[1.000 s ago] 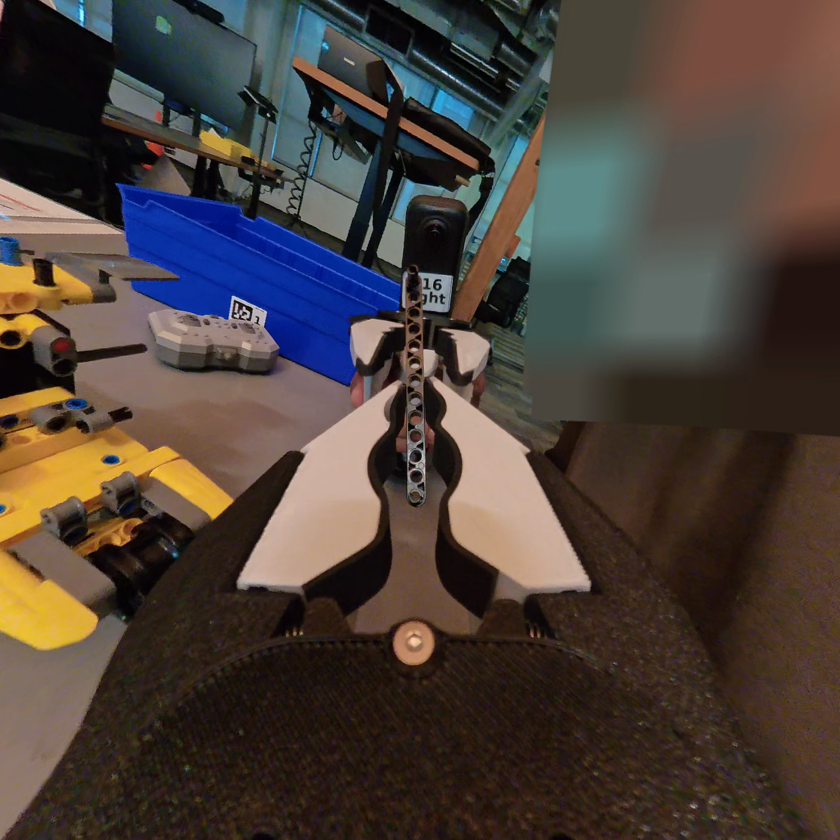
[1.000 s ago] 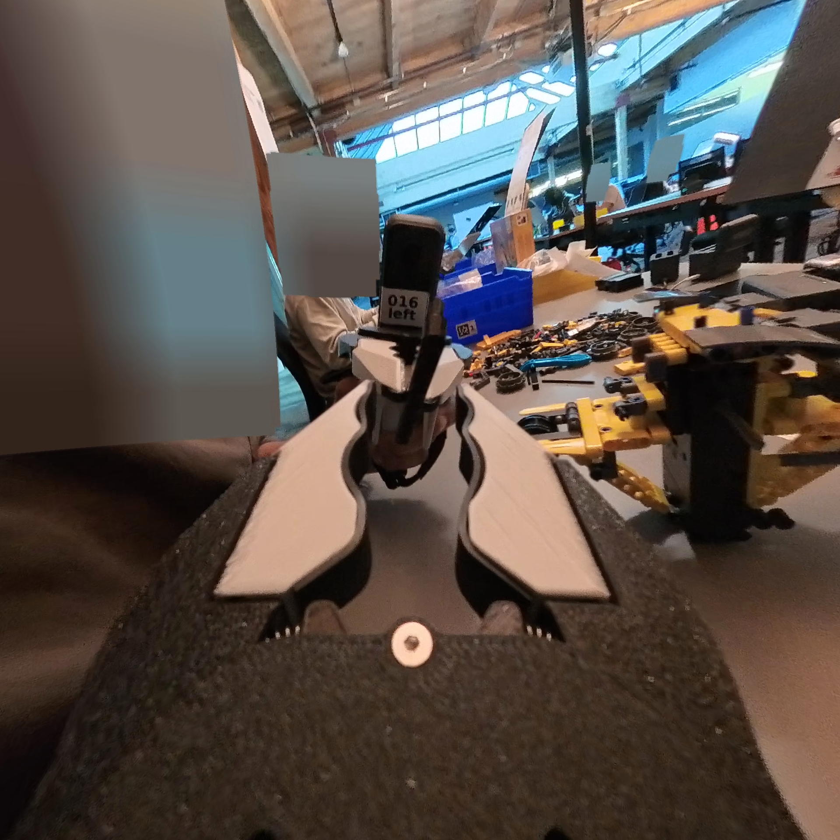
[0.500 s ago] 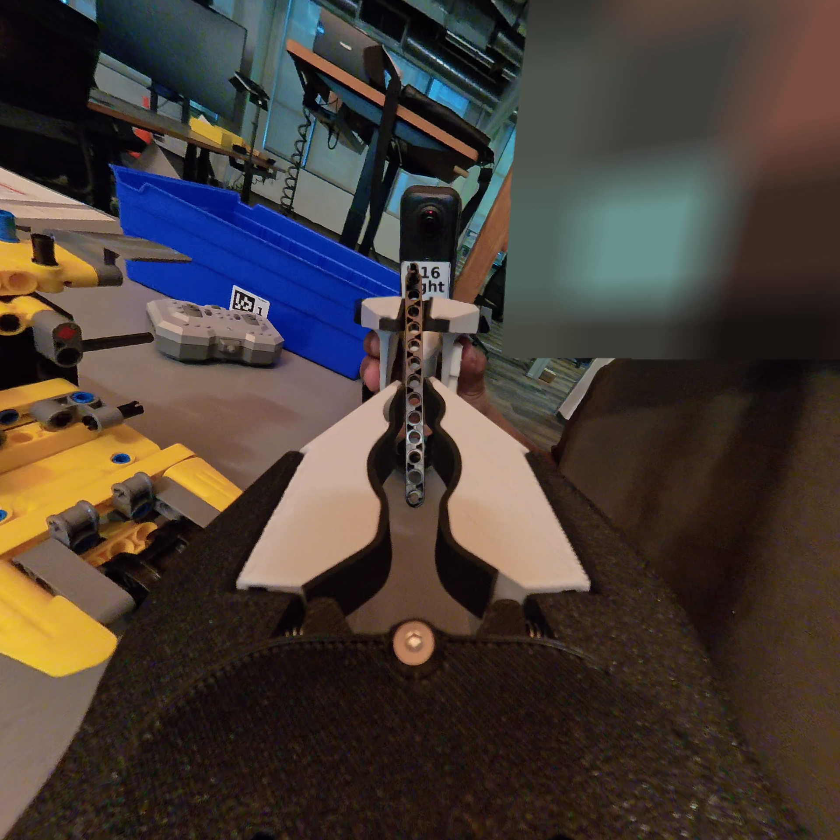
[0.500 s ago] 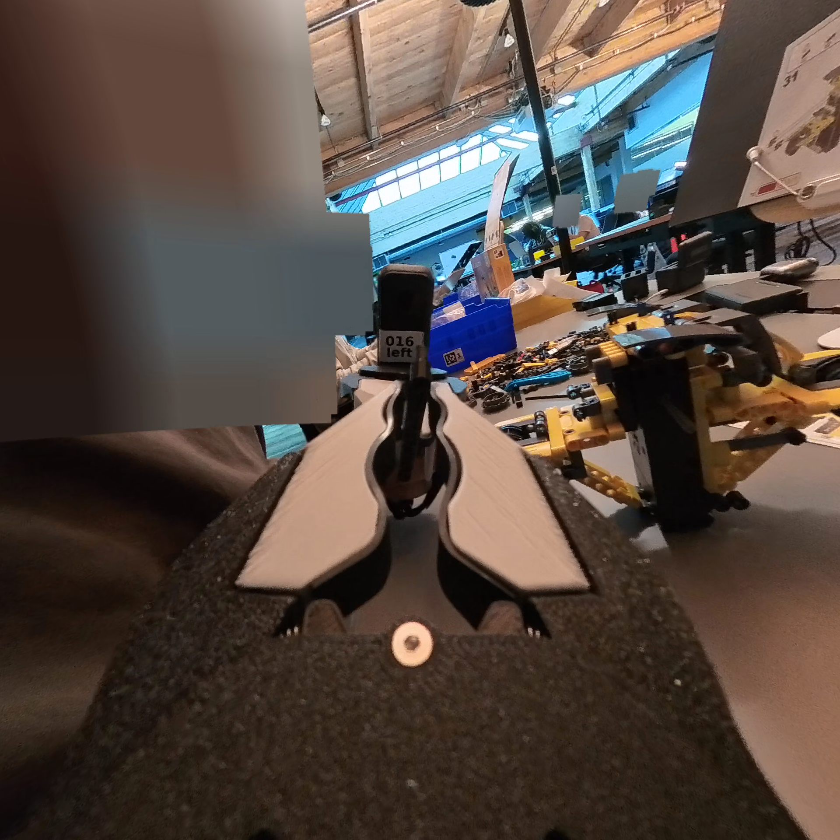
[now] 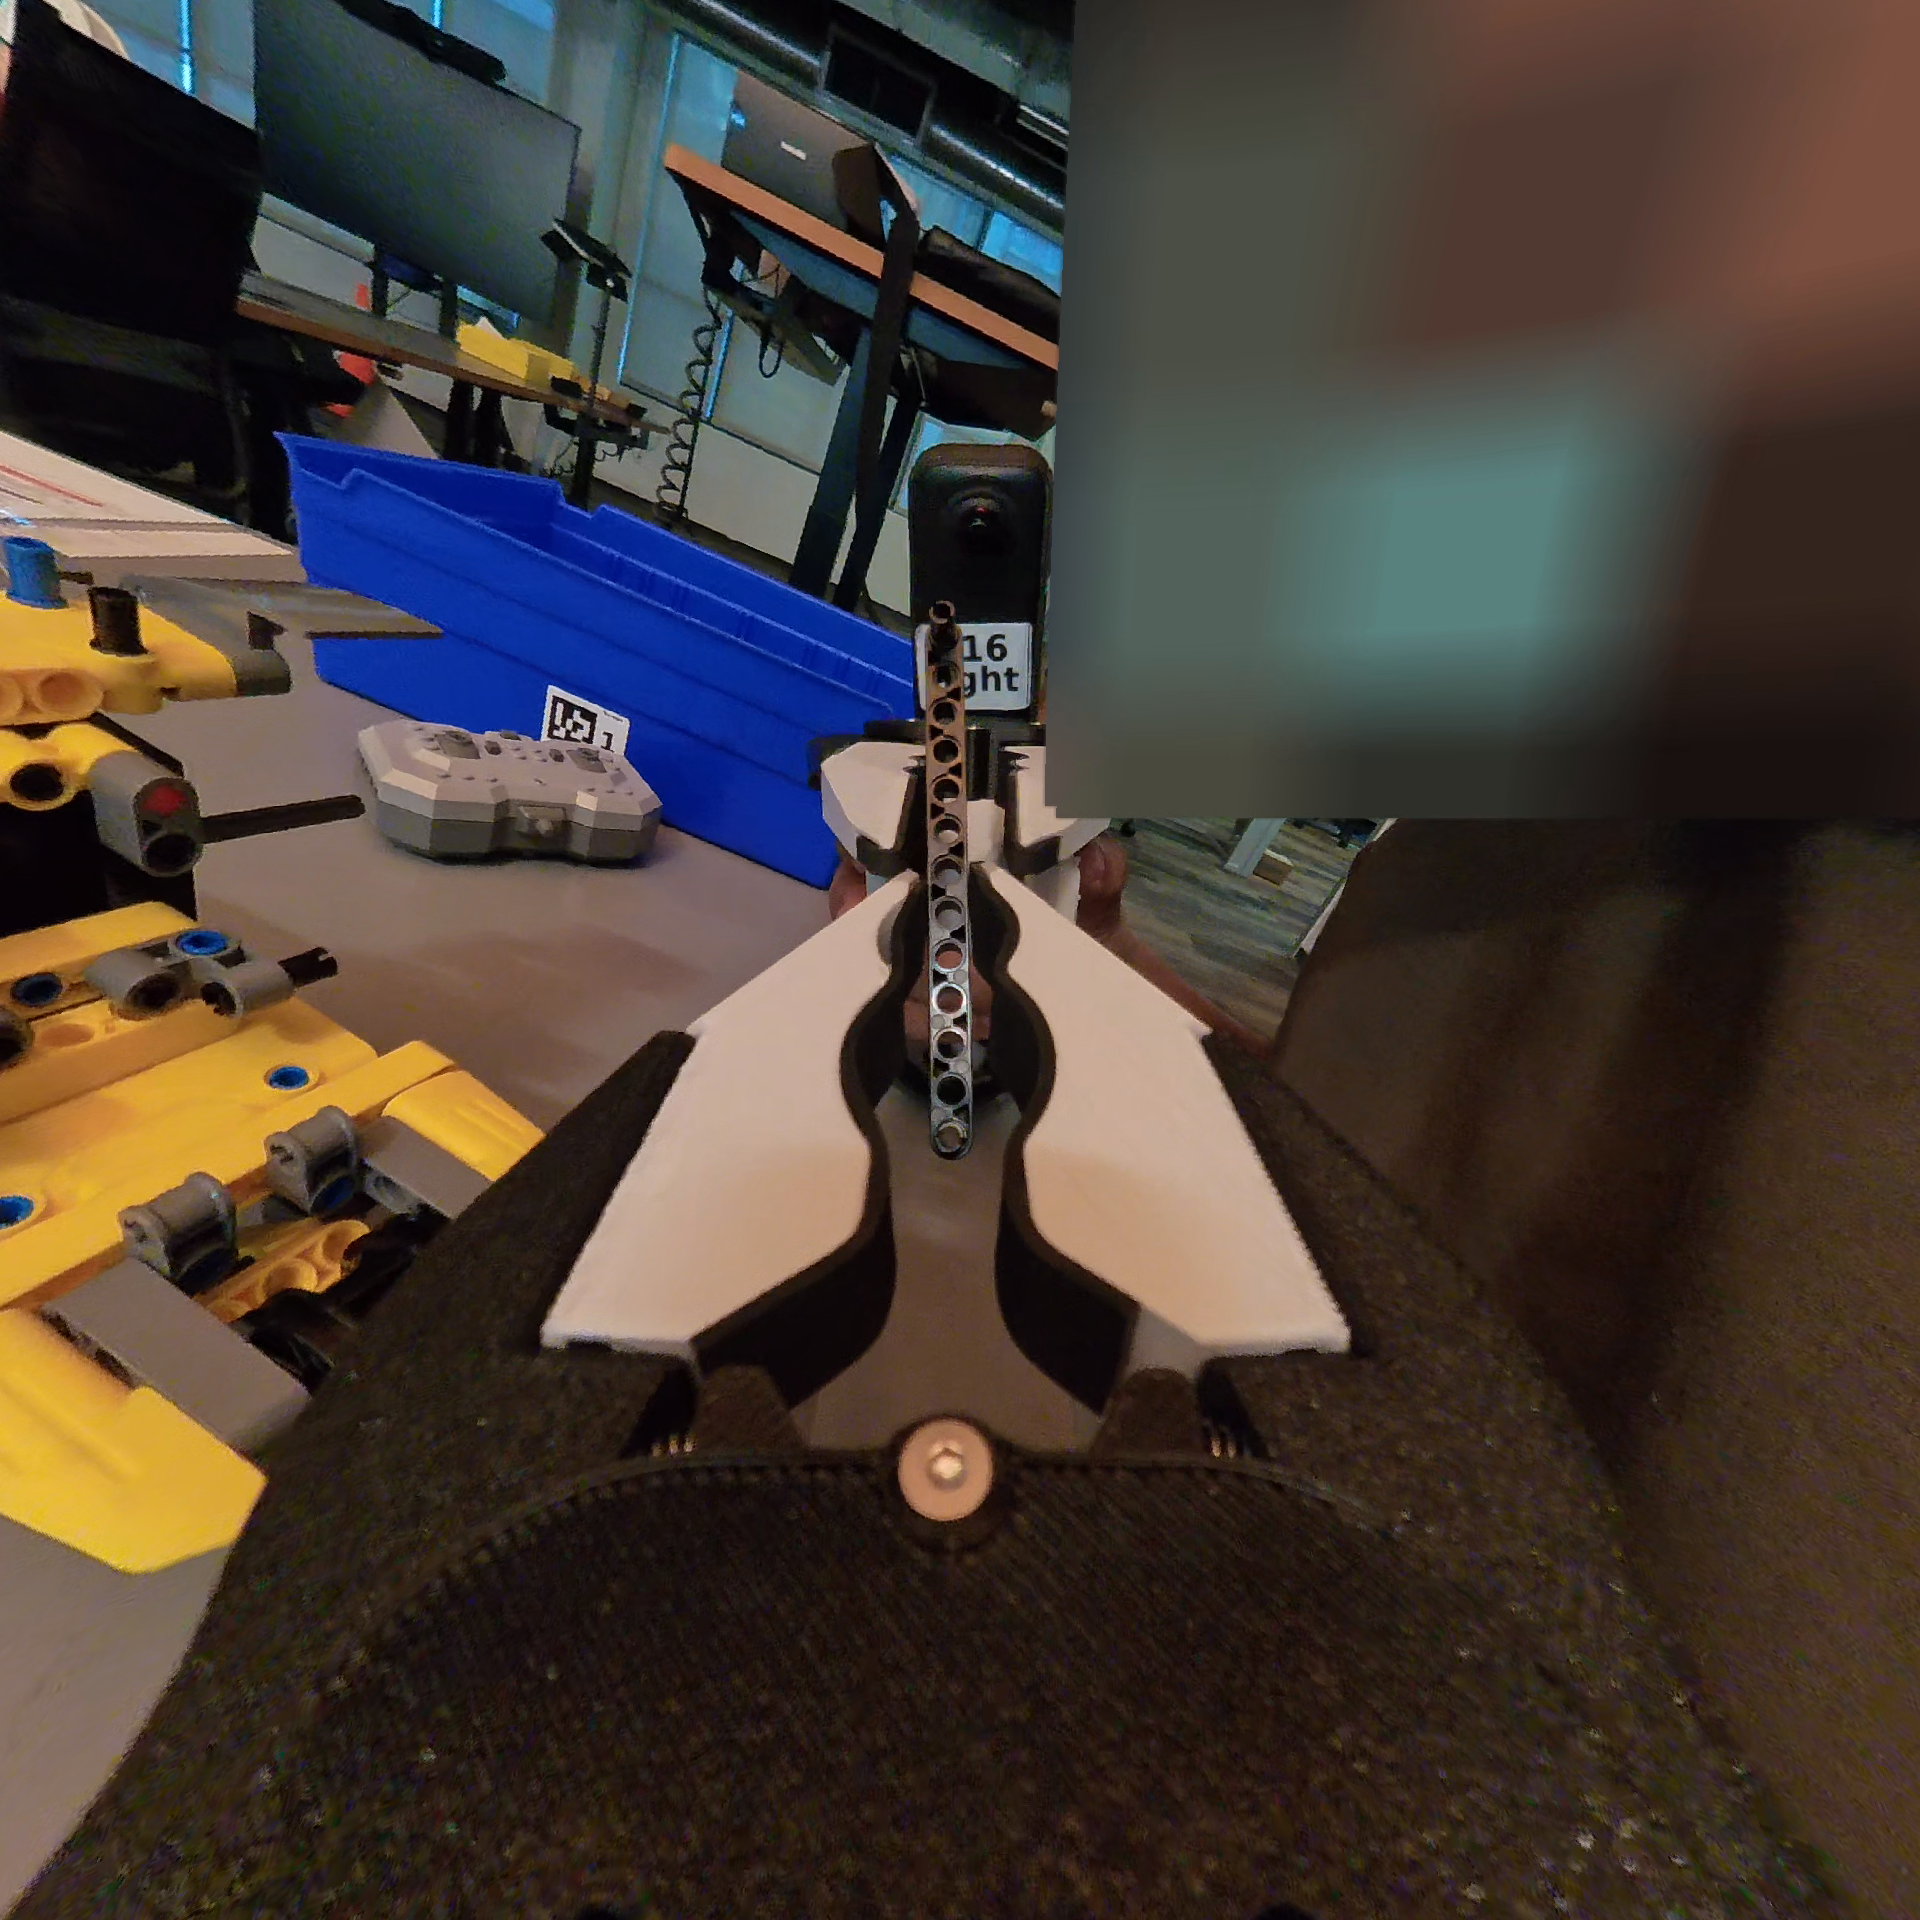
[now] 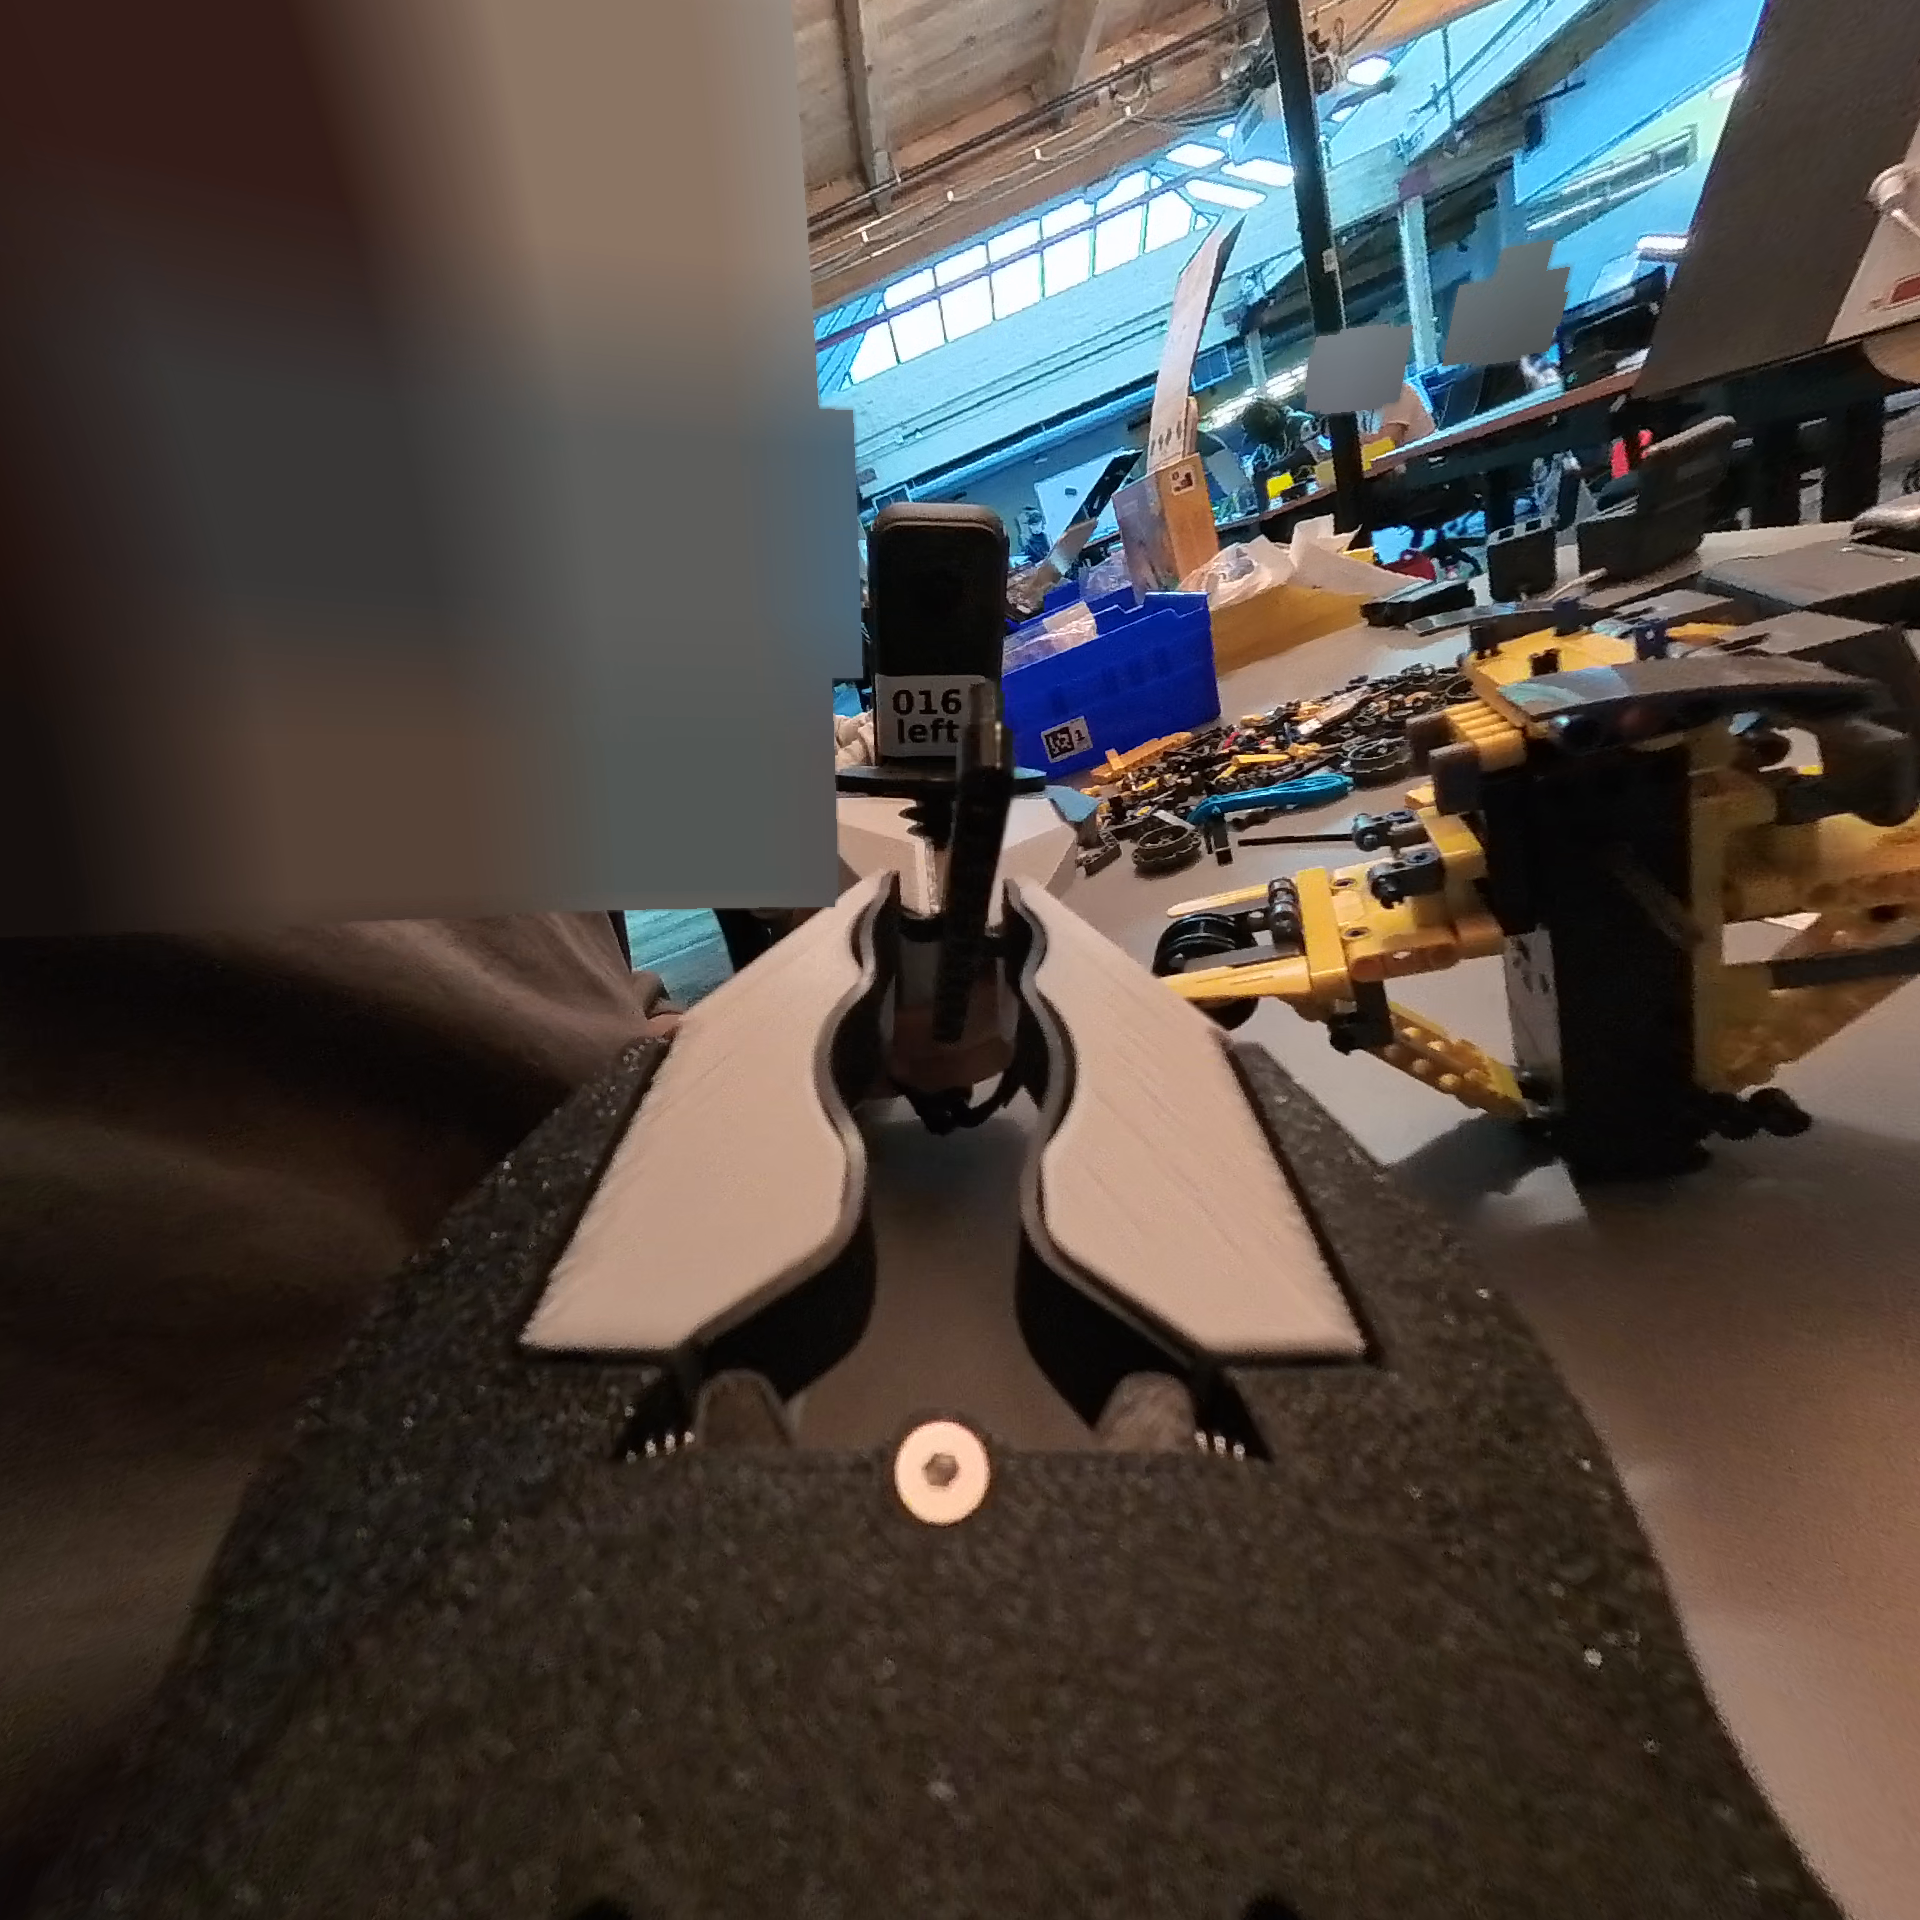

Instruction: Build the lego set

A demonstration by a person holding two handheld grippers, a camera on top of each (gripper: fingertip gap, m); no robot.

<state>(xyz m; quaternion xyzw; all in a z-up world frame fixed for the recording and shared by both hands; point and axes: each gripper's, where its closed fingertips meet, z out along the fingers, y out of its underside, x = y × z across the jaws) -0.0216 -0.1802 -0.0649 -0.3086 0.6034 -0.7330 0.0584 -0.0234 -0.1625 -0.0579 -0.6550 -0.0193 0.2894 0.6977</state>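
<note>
My left gripper (image 5: 951, 883) is shut on a long dark grey beam with a row of holes (image 5: 943, 997) and holds it upright above the table's near edge. The right gripper's white fingers (image 5: 857, 800) face it from just behind the beam. In the right wrist view the beam (image 6: 961, 883) shows edge-on between the tips of my right gripper (image 6: 948, 888). Its jaws stand a little apart on either side of the beam, with a gap on both sides. A hand shows behind the beam's lower end.
A yellow and black brick-built vehicle (image 5: 156, 1091) (image 6: 1558, 883) stands on the grey table (image 5: 520, 935). A grey controller (image 5: 509, 795) lies by a blue bin (image 5: 582, 623). Loose parts (image 6: 1299, 748) are heaped before another blue bin (image 6: 1122, 665). A person's dark clothing (image 5: 1558, 1247) is close by. My two grippers' fingertips are within a few centimetres of each other.
The right gripper was wide open one second ago and has since narrowed around the beam. The left gripper has kept its hold. Both views have shifted slightly.
</note>
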